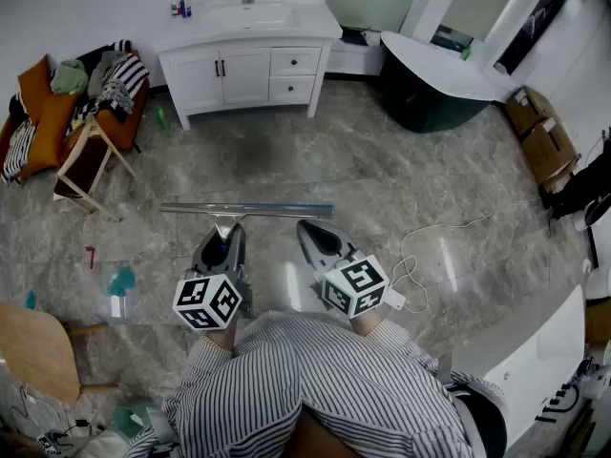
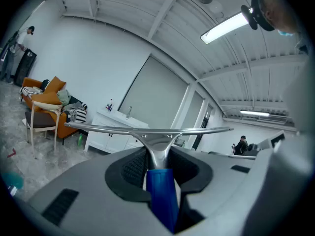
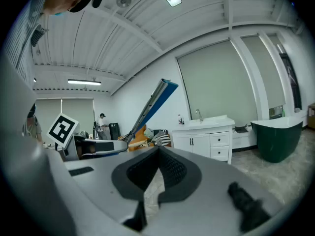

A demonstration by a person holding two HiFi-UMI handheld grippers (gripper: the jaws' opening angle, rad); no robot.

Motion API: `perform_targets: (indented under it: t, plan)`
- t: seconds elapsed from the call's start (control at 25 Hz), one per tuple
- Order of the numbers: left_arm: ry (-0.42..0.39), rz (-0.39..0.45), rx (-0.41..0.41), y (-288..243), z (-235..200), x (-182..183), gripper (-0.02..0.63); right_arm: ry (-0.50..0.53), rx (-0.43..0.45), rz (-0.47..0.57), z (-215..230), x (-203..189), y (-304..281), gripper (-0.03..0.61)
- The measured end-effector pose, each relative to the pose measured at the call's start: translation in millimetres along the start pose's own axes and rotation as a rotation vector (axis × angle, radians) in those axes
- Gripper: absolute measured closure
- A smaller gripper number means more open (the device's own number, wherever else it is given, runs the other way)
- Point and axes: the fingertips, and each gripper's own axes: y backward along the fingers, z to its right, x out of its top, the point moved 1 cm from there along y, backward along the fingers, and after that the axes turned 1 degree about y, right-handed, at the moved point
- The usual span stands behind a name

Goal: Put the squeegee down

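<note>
The squeegee has a long metal blade and a blue handle. Its blade lies crosswise in front of me, held above the marble floor. My left gripper is shut on the blue handle, and in the left gripper view the squeegee rises from between the pads of that gripper. My right gripper hovers just right of it, with nothing held. In the right gripper view its jaws meet at the tips, and the squeegee slants up at the left above the left gripper.
A white vanity cabinet stands ahead and a dark green bathtub at the far right. An orange sofa with clothes and a wooden chair stand at the left. A white cable lies on the floor to the right.
</note>
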Motion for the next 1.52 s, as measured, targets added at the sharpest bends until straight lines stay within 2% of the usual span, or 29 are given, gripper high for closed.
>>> perform_targets:
  t: [0.36, 0.6, 0.84, 1.08, 1.24, 1.52]
  plan:
    - [-0.027, 0.006, -0.017, -17.5, 2.5, 9.7, 0.486, 0.012, -0.024, -0.005, 8.3, 11.0, -15.9, 0.565]
    - [-0.086, 0.014, -0.021, -28.2, 8.0, 25.2, 0.485, -0.011, 0.022, -0.023, 2.1, 12.1, -29.6, 0.565]
    - [-0.143, 0.038, -0.013, -47.0, 14.8, 49.2, 0.485, 0.012, 0.008, 0.011, 10.2, 35.4, -46.3, 0.563]
    - [-0.143, 0.053, 0.022, -56.5, 19.3, 50.6, 0.485, -0.003, 0.008, 0.038, 24.1, 46.5, -46.3, 0.563]
    - [-0.157, 0.035, 0.035, -62.6, 24.0, 42.3, 0.485, -0.018, 0.017, 0.030, 30.3, 38.9, -44.5, 0.563]
    - [-0.112, 0.026, 0.054, -71.4, 20.8, 30.6, 0.485, -0.071, 0.026, 0.006, 35.7, 20.9, -45.9, 0.563]
